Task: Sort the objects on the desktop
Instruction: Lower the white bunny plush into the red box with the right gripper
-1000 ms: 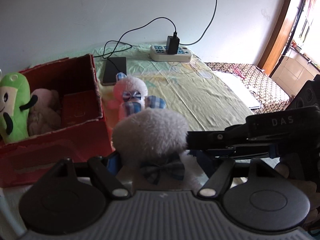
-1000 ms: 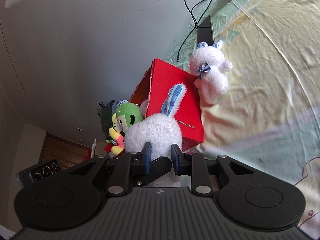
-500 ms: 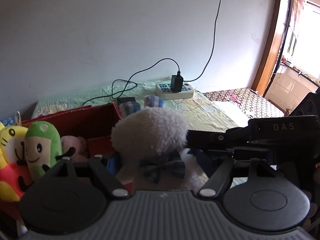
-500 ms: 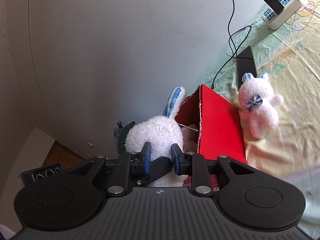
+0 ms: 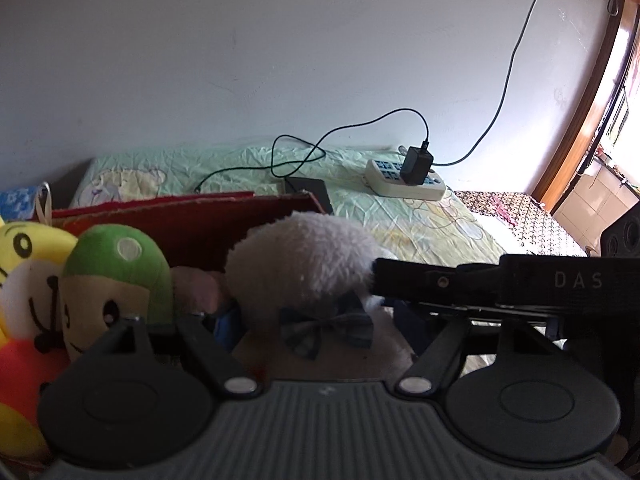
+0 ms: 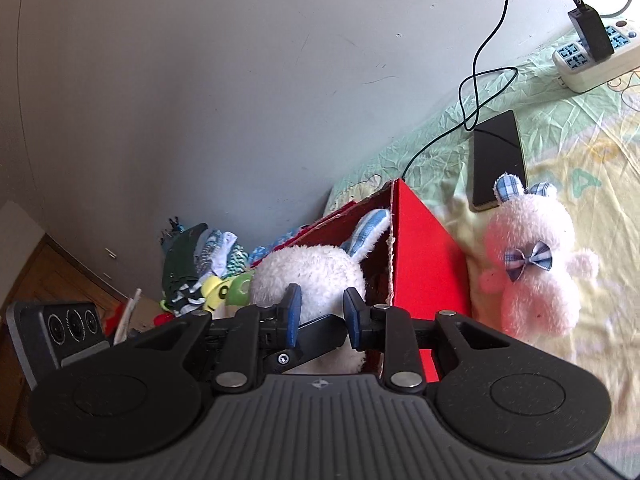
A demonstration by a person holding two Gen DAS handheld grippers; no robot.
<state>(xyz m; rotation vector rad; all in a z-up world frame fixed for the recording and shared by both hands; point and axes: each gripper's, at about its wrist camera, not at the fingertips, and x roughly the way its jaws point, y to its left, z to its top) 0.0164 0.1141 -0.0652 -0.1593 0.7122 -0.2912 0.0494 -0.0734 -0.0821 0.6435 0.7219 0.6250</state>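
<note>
Over the red box (image 6: 424, 264) we hold the white plush rabbit (image 6: 316, 276), left gripper (image 5: 316, 320) clamped on it, right gripper (image 6: 318, 312) parted around it. Next, we judge, comes lowering and letting go; the pink bear (image 6: 532, 264) waits beside the box.

This is a room in a home, probably a bedroom. A cartoon-print sheet (image 5: 420, 216) covers the surface by a plain wall (image 5: 280, 60). On the sheet lie a power strip (image 5: 404, 178), a phone (image 6: 498, 160) and a red box (image 6: 424, 264) of plush toys (image 5: 116, 280). Right of the strip is a wooden door frame (image 5: 580, 128).
</note>
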